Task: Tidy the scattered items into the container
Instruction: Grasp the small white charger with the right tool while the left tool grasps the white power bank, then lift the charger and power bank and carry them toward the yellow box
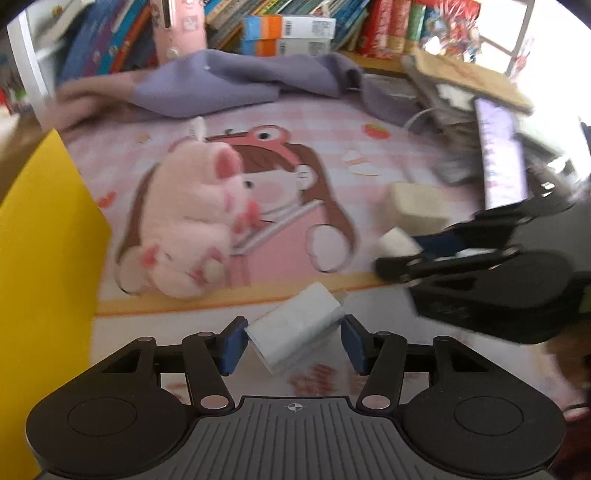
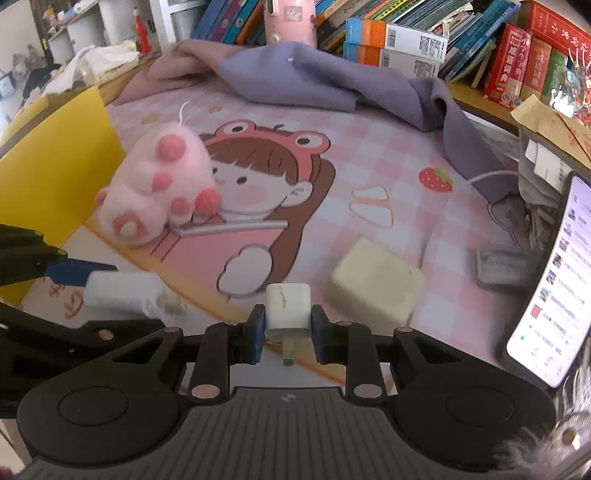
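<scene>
My left gripper (image 1: 293, 341) is shut on a white rectangular charger block (image 1: 295, 332), held tilted above the mat; it also shows in the right wrist view (image 2: 122, 293). My right gripper (image 2: 288, 328) is shut on a small white plug adapter (image 2: 287, 308), prongs pointing back toward the camera; this adapter also shows in the left wrist view (image 1: 399, 242). A pink plush paw toy (image 1: 192, 218) (image 2: 159, 188) lies on the mat. A cream block (image 1: 417, 208) (image 2: 376, 280) lies to the right. A yellow container (image 1: 40, 240) (image 2: 55, 177) stands at the left.
A pink cartoon desk mat (image 2: 369, 155) covers the table. A purple cloth (image 2: 332, 81) lies at the back before rows of books (image 2: 406, 33). A lit phone (image 2: 550, 280) stands at the right, beside a small grey case (image 2: 502, 266) and a white cable (image 2: 487, 175).
</scene>
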### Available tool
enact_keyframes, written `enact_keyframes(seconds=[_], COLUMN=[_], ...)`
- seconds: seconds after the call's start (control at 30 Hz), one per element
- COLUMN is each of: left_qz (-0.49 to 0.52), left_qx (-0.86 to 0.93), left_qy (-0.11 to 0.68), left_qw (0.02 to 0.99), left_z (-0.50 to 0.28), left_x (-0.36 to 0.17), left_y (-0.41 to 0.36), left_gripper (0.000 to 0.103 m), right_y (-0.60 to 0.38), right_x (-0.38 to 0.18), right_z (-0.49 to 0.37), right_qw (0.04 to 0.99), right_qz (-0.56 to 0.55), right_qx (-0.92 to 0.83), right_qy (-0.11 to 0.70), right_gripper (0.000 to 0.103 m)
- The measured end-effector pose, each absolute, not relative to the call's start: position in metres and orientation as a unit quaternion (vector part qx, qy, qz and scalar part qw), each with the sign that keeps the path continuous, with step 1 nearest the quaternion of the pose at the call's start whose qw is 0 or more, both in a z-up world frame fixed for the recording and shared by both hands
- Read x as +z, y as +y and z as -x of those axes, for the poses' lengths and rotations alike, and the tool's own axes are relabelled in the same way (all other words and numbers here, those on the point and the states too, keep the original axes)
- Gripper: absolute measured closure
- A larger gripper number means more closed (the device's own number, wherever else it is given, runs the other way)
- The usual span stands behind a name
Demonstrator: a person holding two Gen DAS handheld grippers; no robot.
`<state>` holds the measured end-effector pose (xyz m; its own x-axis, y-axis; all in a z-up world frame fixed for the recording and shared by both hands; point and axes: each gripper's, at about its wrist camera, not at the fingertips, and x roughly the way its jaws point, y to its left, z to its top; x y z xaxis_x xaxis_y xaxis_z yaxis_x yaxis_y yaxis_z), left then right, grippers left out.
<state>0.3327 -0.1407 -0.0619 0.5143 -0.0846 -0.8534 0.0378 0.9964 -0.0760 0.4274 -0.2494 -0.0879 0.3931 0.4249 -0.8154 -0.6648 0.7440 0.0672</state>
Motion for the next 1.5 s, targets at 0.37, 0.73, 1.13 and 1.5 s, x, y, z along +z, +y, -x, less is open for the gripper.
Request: enact_keyframes(seconds=[0.37,0.73,1.13,1.5], left_qz=[-0.071,-0.035,0.009,0.024], left_qx=[-0.044,-0.043,-0.039,-0.063], left_qy=[0.480,0.486,0.471,0.440], left_qw=[0.873,0.872,0.881,0.895], left_z=[-0.344,-0.343,-0.314,-0.264], left_x=[-0.073,-0.080,-0.039,0.000], left_y=[-0.160,-0.151,-0.136,-0.136], left_gripper=[0.046,0.078,0.078,0.078], right_y=[-0.249,-0.246,-0.258,-0.278], right_x=[-0.090,-0.091,-0.063,-0.022], right_z=[-0.425,-0.419,-0.397,-0.347], right_qw=[0.822,0.824,0.835,0.846], right_qz=[0.142,0.166,0.137,0.112], right_qx=[0.336,0.339,0.344,0.355], right_qy=[0.437,0.423,0.407,0.381], right_gripper=[0.077,0.076,0.079,0.079])
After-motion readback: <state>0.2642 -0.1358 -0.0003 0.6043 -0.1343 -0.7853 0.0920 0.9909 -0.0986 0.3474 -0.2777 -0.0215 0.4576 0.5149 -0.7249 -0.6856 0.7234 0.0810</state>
